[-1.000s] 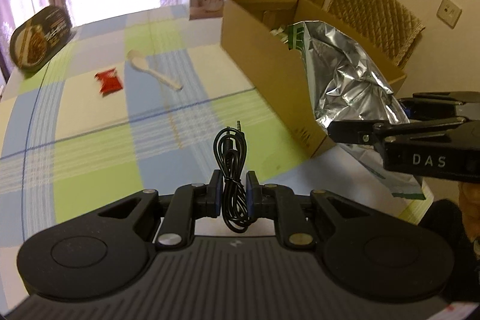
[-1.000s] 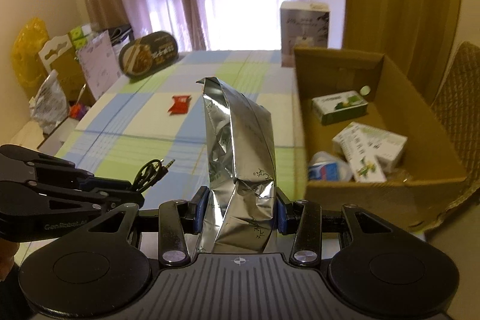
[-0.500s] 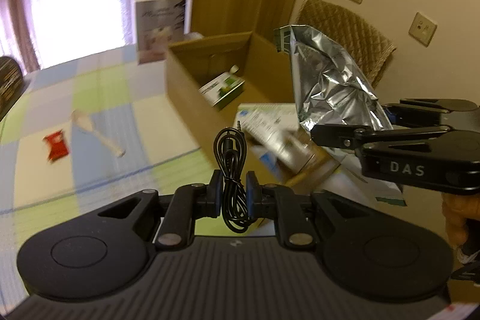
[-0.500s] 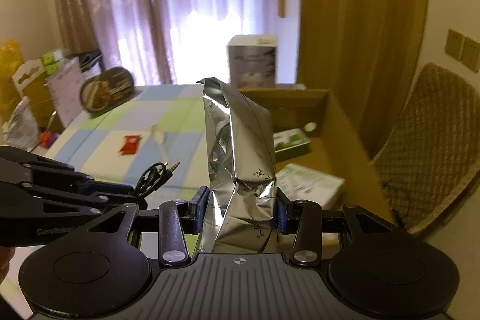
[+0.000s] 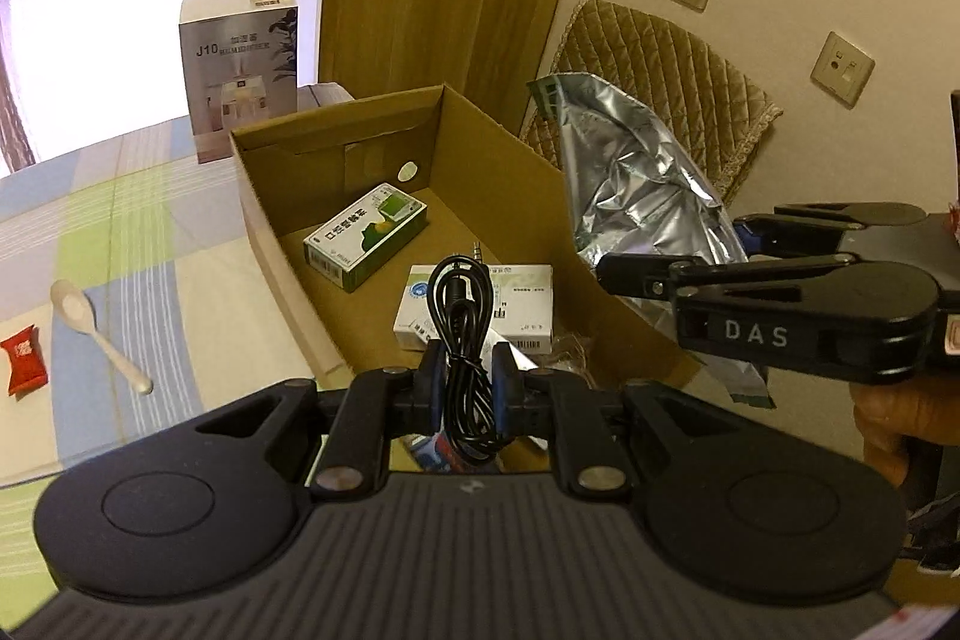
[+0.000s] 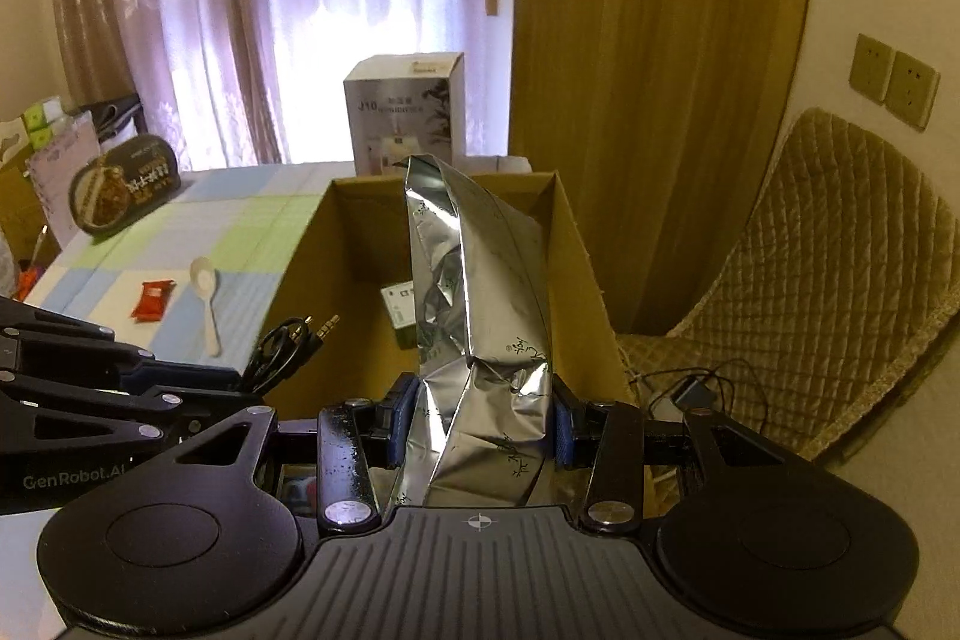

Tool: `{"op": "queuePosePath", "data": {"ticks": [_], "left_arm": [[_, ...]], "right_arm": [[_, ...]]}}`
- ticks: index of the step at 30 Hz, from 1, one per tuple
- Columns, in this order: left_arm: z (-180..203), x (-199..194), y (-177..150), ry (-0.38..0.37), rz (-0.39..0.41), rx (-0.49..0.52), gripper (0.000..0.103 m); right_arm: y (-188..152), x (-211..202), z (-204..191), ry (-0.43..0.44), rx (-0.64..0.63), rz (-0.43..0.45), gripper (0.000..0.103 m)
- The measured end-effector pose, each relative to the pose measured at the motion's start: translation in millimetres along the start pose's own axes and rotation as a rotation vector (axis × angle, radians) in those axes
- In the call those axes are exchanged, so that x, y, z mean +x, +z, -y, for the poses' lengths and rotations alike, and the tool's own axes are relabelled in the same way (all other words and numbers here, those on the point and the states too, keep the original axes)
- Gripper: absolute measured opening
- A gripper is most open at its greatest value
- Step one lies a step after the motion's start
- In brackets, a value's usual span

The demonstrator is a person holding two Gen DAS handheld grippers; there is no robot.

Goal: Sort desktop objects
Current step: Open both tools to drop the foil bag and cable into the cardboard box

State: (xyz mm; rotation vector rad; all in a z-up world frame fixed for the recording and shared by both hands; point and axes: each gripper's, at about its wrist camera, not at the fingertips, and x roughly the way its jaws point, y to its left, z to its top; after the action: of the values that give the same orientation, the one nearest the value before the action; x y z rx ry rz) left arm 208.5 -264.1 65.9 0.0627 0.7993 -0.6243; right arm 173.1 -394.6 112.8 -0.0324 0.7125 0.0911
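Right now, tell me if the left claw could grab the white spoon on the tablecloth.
Probably not as it stands: the left claw is shut on the coiled black cable above the cardboard box. The white spoon lies uncovered on the tablecloth, so it must drop the cable first.

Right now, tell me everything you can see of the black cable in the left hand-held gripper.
The black cable is a thin audio lead wound into a narrow, elongated coil. It stands upright, pinched at mid-length between the blue-padded fingers of the left hand-held gripper, its lower loop hanging below them. Two gold-coloured jack plugs stick out at the top. It looks like flexible rubbery plastic. It is held above the open cardboard box; only the pads touch it.
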Motion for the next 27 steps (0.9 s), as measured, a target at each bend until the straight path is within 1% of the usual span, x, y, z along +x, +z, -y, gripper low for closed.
{"op": "queuePosePath", "data": {"ticks": [3,6,8,9,10,11,13,15,19,20,22,24,25,27], "left_arm": [[-0.8,9.0,2.6,0.005,-0.001,0.001,0.012],[-1.5,17.1,4.5,0.027,0.017,0.009,0.012],[-2.4,19.5,4.4,0.037,0.034,0.010,0.024],[-3.0,18.9,3.7,0.036,0.038,0.011,0.036],[-3.8,17.1,2.7,0.035,0.044,0.016,0.037],[-4.5,14.6,1.0,0.041,0.050,0.023,0.037],[-7.5,8.9,-3.0,0.056,0.055,0.026,0.037],[-12.3,1.7,-8.3,0.060,0.058,0.014,0.037],[-20.5,-12.1,-20.9,0.076,0.059,-0.005,0.038],[-22.5,-15.0,-23.8,0.077,0.058,-0.010,0.038],[-25.6,-20.4,-30.4,0.087,0.057,-0.017,0.042],[-28.5,-24.9,-36.1,0.091,0.053,-0.030,0.043],[-30.1,-27.3,-38.5,0.093,0.052,-0.038,0.043],[-33.1,-32.7,-43.4,0.100,0.052,-0.049,0.043]], "right_arm": [[1.5,10.2,3.3,0.003,-0.006,-0.004,0.041],[2.1,19.0,5.3,0.004,-0.003,-0.006,0.040],[2.0,23.4,5.9,0.007,0.000,-0.008,0.037],[2.1,25.0,6.2,0.009,0.001,-0.008,0.036],[2.3,26.0,6.6,0.012,0.002,-0.008,0.025],[2.7,26.8,6.6,0.015,0.000,-0.006,0.021],[3.5,28.0,5.0,0.022,-0.006,-0.002,0.020],[5.1,30.1,2.0,0.010,-0.019,0.000,0.020],[4.6,27.3,2.2,0.017,-0.004,0.019,0.021],[4.1,25.4,2.0,0.019,-0.003,0.023,0.021],[3.4,20.9,1.7,0.014,-0.003,0.030,0.022],[3.0,16.3,1.2,0.012,-0.002,0.032,0.023],[2.3,13.7,0.8,0.012,-0.001,0.032,0.026],[0.2,7.4,-0.7,0.015,0.003,0.035,0.035]]}}
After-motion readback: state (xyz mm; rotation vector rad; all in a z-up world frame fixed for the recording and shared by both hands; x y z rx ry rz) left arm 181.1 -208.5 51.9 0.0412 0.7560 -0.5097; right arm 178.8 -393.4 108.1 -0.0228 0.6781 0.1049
